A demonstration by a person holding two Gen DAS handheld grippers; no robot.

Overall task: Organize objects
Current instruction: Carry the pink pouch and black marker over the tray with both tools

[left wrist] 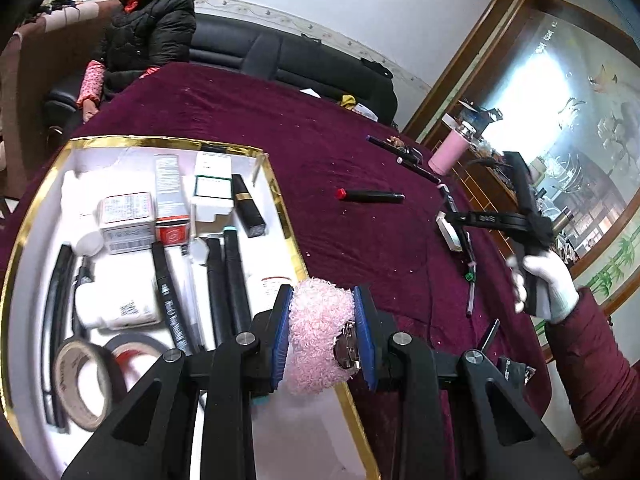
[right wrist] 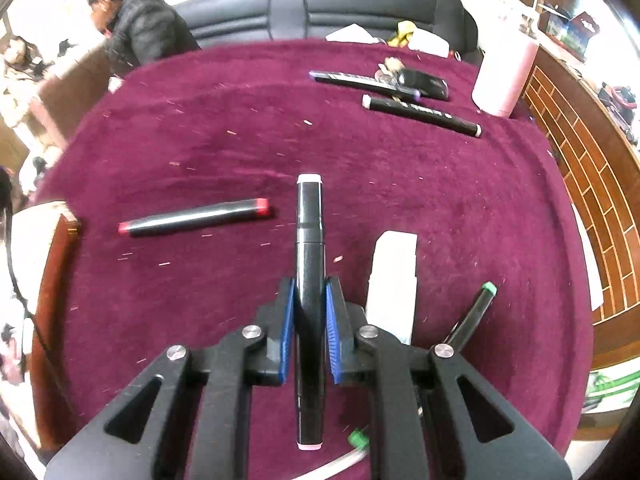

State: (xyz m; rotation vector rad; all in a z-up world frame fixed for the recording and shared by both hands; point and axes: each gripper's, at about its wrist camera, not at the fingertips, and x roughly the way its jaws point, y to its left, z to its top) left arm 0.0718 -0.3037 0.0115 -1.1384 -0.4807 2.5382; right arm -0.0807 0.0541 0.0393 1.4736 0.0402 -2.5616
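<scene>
To the left of the left gripper (left wrist: 322,330) stands a white box with a gold rim (left wrist: 285,216), already full: two tape rolls (left wrist: 86,380) nearest, then black markers (left wrist: 234,280), small cartons (left wrist: 128,220) and a black lipstick case (left wrist: 248,206) further in. The gripper's own black arms cover the near corner of the box, so what lies there cannot be seen. Its blue pads (left wrist: 280,334) are pressed on a fluffy pink hair clip (left wrist: 320,332), held just over the box's right edge; a bit of metal shows at the clip's right side. Ahead and to the right a red-capped marker (left wrist: 370,195) lies alone on the dark red cloth (left wrist: 240,112). Far right, a white-gloved hand (left wrist: 546,286) holds the other tool, blurred in this view. In the right wrist view, the right gripper (right wrist: 311,322) is closed on a black marker with pale caps (right wrist: 310,248), which points straight forward between the pads. Left of it lies the red-capped marker, right of it a white box (right wrist: 392,276) and a green-capped pen (right wrist: 476,312), partly hidden behind the gripper arm. Further ahead are two more markers (right wrist: 420,114) and a pink bottle (right wrist: 506,76), its top cut off.
</scene>
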